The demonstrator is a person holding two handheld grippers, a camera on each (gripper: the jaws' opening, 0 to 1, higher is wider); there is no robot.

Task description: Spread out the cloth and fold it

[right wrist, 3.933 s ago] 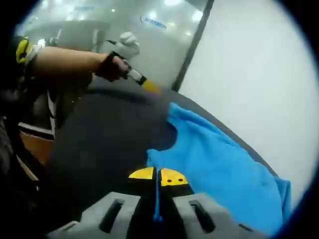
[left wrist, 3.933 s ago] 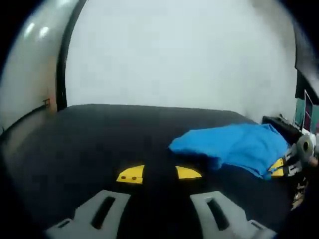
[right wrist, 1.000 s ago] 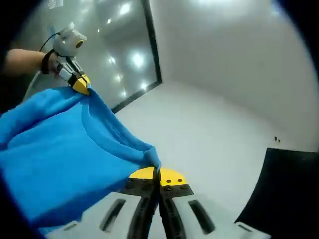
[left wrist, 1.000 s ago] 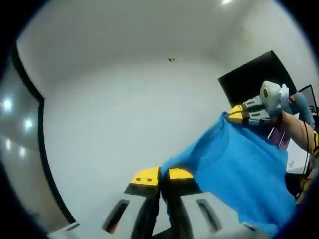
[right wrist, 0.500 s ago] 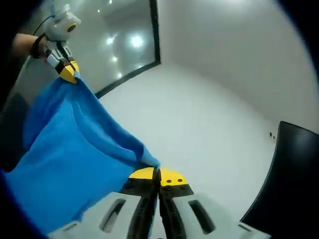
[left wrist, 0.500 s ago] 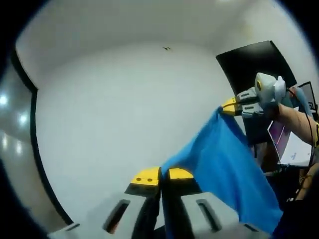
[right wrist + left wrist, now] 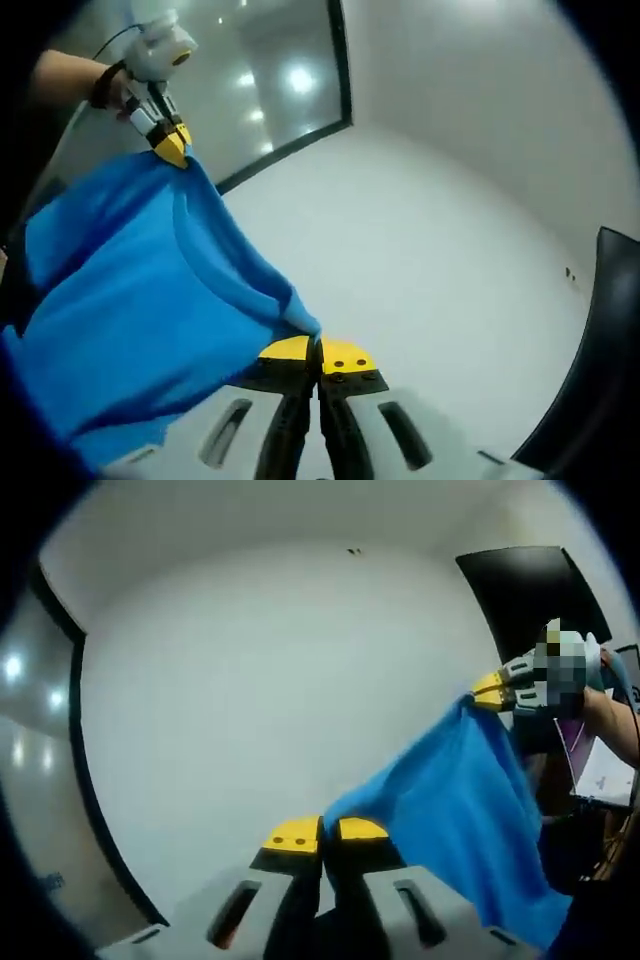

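A bright blue cloth (image 7: 455, 800) hangs in the air, stretched between my two grippers. My left gripper (image 7: 325, 829) is shut on one corner of it, yellow tips together. Its other top corner is held by the right gripper (image 7: 492, 691), which enters the left gripper view from the right in a person's hand. In the right gripper view, the right gripper (image 7: 320, 350) is shut on a corner of the blue cloth (image 7: 140, 300). The left gripper (image 7: 170, 148) pinches the far corner at upper left. The cloth sags between them and drapes downward.
Both cameras point upward at white walls and ceiling (image 7: 280, 660). A glass partition with a dark frame (image 7: 340, 70) reflects ceiling lights. A black panel (image 7: 525, 585) stands at the right, with a person's forearm (image 7: 615, 725) below it.
The cloth went from lying on the dark table to hanging in the air with both grippers shut on its corners. Over the last second the far gripper shifted slightly in each view.
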